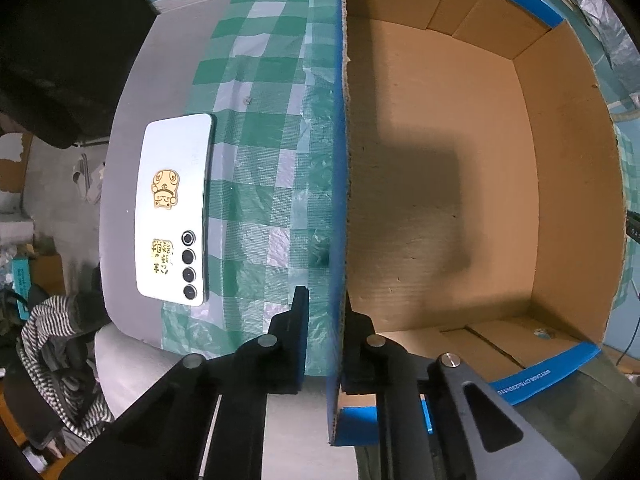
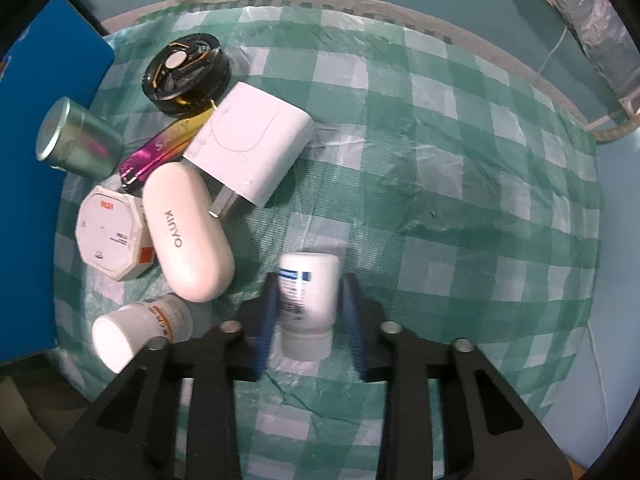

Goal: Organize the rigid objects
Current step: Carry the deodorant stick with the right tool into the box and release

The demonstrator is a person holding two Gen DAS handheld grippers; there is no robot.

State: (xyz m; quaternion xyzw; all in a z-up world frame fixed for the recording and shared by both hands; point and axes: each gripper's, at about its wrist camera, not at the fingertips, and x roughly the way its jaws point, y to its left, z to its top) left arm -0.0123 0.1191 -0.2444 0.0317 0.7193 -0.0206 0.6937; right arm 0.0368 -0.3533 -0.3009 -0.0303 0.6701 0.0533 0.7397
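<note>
In the left wrist view my left gripper (image 1: 326,320) is shut on the near wall of an empty cardboard box (image 1: 440,184) with blue outer sides. In the right wrist view my right gripper (image 2: 309,292) straddles a white bottle (image 2: 310,300) with a blue label lying on the checked cloth; the fingers stand close at its sides, slightly blurred. To the left lie a white Kinyo case (image 2: 184,232), a white charger (image 2: 252,144), a black round tin (image 2: 186,74), a green can (image 2: 78,140), a pink bar (image 2: 160,150), an octagonal box (image 2: 110,232) and a second white bottle (image 2: 136,330).
A white phone (image 1: 176,208) with gold stickers lies face down left of the box on the grey table edge. The green checked cloth (image 2: 440,200) covers the table. The box's blue wall (image 2: 36,200) stands at the left of the right wrist view. Clothes lie below the table's left edge.
</note>
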